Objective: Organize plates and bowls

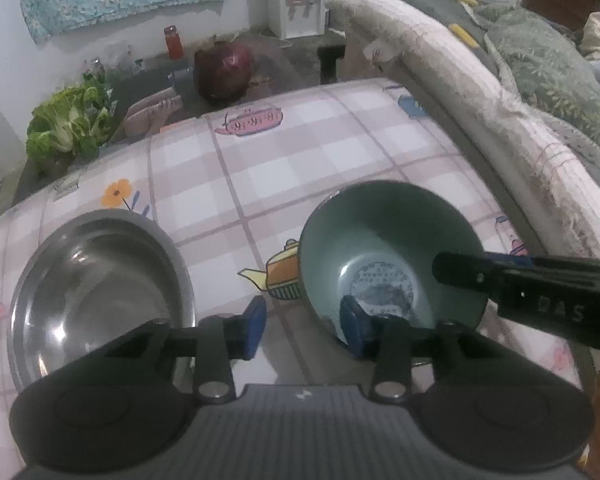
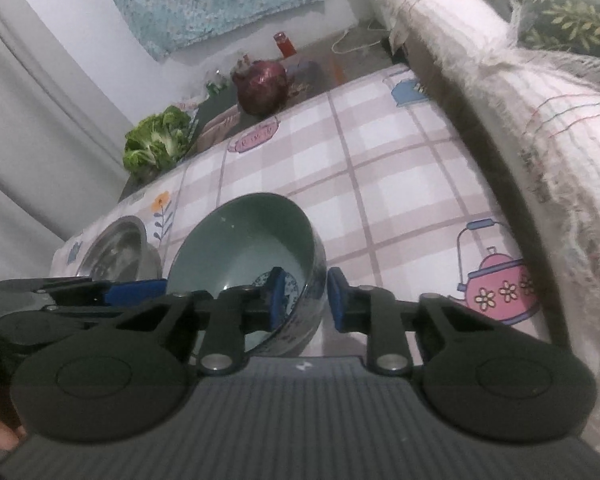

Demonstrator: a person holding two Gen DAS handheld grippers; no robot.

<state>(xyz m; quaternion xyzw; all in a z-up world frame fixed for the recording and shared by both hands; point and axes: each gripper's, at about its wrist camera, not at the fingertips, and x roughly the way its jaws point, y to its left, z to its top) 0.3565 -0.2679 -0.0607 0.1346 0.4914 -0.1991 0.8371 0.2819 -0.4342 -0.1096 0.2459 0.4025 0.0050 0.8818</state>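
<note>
Both tools are at the green ceramic bowl (image 1: 388, 256), which sits on the checked cloth of the counter (image 1: 292, 160) toward its near right part, with the steel plate (image 1: 100, 292) just beside it toward the near left corner. On the right tool (image 2: 300, 300), one blue pad is inside the bowl and the other outside, straddling the near wall; a sliver of gap seems to remain on the outer side, so the grip looks almost closed but not clearly seated. The left tool (image 1: 304, 328) stands partly apart, its right pad at or just inside the bowl's near-left rim and its left pad over bare cloth between the two dishes; it holds nothing.

The step in hand appears to be lifting the bowl by its rim, probably to set it in the plate. Doing it well means seating the right pads squarely and deep on the wall before raising, since glazed ceramic is slippery and a bowl held by one side will tend to tip. Lifting straight up, slowly and clear of the plate's rim, would be wise.
</note>
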